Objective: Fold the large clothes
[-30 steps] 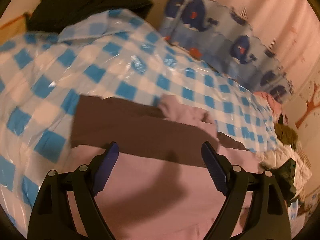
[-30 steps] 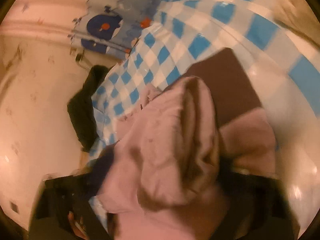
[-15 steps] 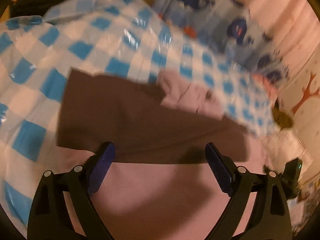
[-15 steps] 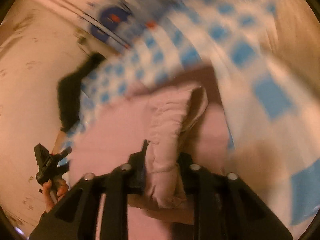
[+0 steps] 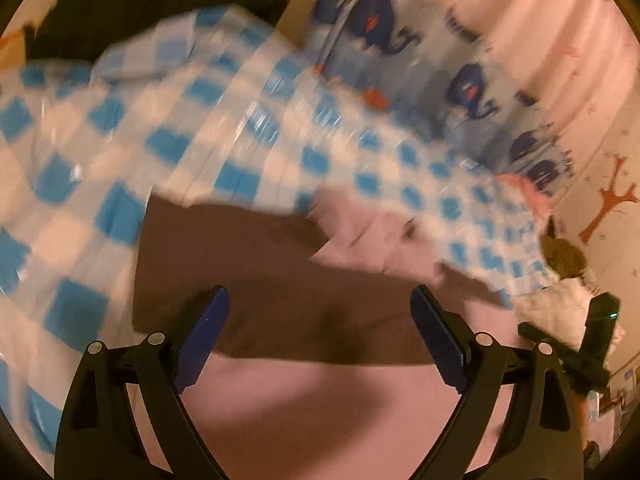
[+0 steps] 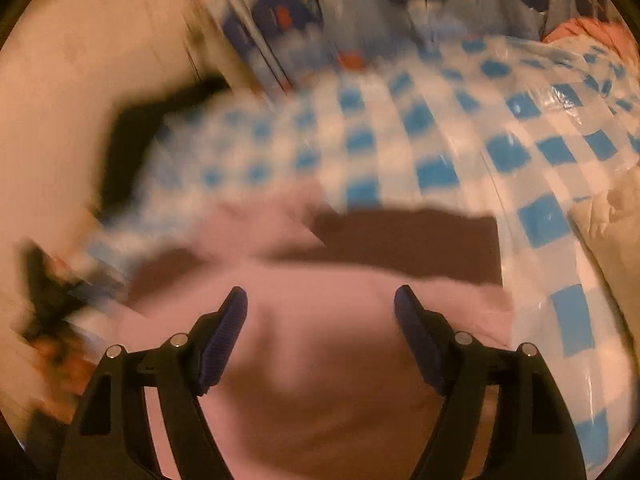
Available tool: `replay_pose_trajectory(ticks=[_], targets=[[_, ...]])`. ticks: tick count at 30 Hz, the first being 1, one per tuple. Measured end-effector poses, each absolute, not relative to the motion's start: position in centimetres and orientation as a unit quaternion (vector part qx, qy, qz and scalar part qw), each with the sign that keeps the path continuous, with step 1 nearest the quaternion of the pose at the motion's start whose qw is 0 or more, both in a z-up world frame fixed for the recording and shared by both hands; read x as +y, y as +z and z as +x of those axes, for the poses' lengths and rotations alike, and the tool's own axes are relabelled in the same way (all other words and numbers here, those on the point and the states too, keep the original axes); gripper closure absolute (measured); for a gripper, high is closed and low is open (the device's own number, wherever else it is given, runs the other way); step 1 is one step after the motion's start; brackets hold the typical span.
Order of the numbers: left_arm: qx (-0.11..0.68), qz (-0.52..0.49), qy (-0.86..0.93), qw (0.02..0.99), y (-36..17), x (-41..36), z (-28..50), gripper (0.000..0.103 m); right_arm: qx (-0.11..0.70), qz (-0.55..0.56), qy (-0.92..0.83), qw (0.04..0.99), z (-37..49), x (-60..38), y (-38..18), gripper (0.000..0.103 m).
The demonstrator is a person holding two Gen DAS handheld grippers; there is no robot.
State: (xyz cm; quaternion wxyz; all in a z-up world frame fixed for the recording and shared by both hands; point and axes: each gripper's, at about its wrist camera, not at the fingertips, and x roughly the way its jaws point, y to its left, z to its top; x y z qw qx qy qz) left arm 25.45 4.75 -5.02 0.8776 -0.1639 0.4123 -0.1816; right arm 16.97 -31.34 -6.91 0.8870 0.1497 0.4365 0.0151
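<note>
A large pink garment (image 5: 320,412) with a dark brown band (image 5: 248,264) lies flat on the blue-and-white checked cover (image 5: 120,128). A pink folded flap (image 5: 368,232) rests on the brown band. My left gripper (image 5: 320,320) is open and empty just above the garment. In the right wrist view the same pink garment (image 6: 320,320) and brown band (image 6: 408,240) lie below my right gripper (image 6: 320,320), which is open and empty. Both views are motion-blurred.
A black cloth (image 5: 152,4) lies at the far left edge of the cover. A whale-print fabric (image 5: 440,72) stands behind. A pile of light clothes (image 5: 560,304) sits at the right. The other gripper (image 5: 576,344) shows at the right edge.
My right gripper was shut on a bunched fold of the pink garment; it has let go and now stands open over the flat cloth. The left gripper stayed open, shifting slightly.
</note>
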Motion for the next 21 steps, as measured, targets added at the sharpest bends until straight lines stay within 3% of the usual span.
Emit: replay_pose_trajectory(ticks=[3, 9, 12, 16, 21], targets=[[0.415, -0.142, -0.213, 0.873, -8.1, 4.3, 25.7, 0.015, 0.429, 0.169, 0.035, 0.886, 16.7, -32.4, -10.1, 0.036], [0.402, -0.106, -0.194, 0.889, -5.6, 3.8, 23.9, 0.015, 0.391, 0.138, 0.036, 0.909, 12.8, -32.3, -4.8, 0.034], [0.391, -0.076, -0.195, 0.896, -5.3, 4.1, 22.9, 0.015, 0.438, 0.06, 0.009, 0.897, 11.8, -31.4, -6.8, 0.029], [0.434, -0.071, -0.198, 0.876, -9.4, 4.3, 24.5, 0.015, 0.455, 0.039, -0.003, 0.89, 13.2, -30.7, -9.3, 0.029], [0.459, -0.09, -0.18, 0.866, -5.4, 6.3, 21.5, 0.015, 0.465, 0.078, 0.025, 0.881, 12.0, -32.1, -7.1, 0.027]])
